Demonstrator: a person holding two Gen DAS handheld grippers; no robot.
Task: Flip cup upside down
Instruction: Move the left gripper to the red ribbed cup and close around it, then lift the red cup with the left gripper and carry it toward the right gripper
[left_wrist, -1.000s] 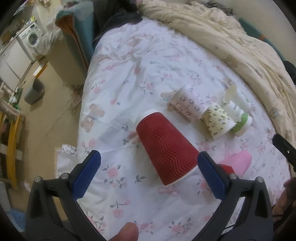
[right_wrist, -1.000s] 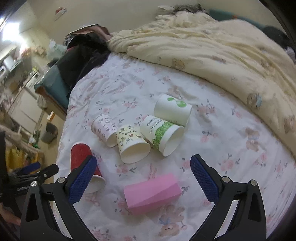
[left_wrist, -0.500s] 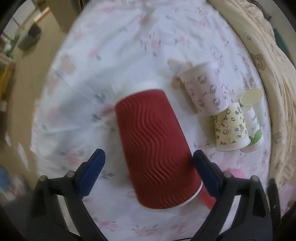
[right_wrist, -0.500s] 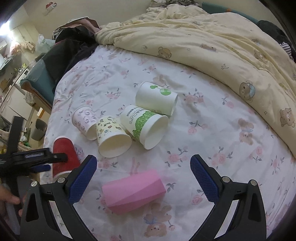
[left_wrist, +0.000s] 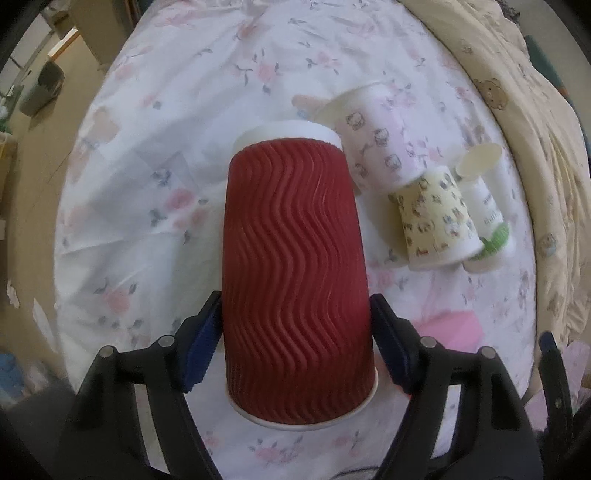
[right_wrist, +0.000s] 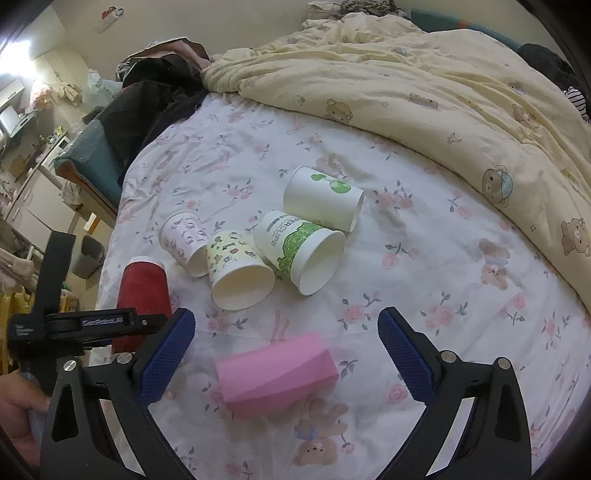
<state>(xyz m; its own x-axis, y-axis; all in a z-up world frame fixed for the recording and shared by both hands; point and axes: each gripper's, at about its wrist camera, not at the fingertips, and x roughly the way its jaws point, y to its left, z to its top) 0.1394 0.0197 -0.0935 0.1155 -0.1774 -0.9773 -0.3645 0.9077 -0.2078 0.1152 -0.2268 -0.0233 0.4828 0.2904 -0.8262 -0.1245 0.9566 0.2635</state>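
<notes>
A red ribbed paper cup lies on its side on the flowered bedsheet, rim toward me. My left gripper is shut on the cup near its rim, both blue pads pressed to its sides. The cup also shows at the left in the right wrist view, with the left gripper across it. My right gripper is open and empty above a pink block.
Several other paper cups lie on their sides on the sheet: a pink kitten-print one, a yellow one, and two white and green ones. A cream quilt covers the far side. The bed's edge drops to the floor at left.
My left gripper has moved forward around the red cup and closed on it. The right gripper has held its place, open.
</notes>
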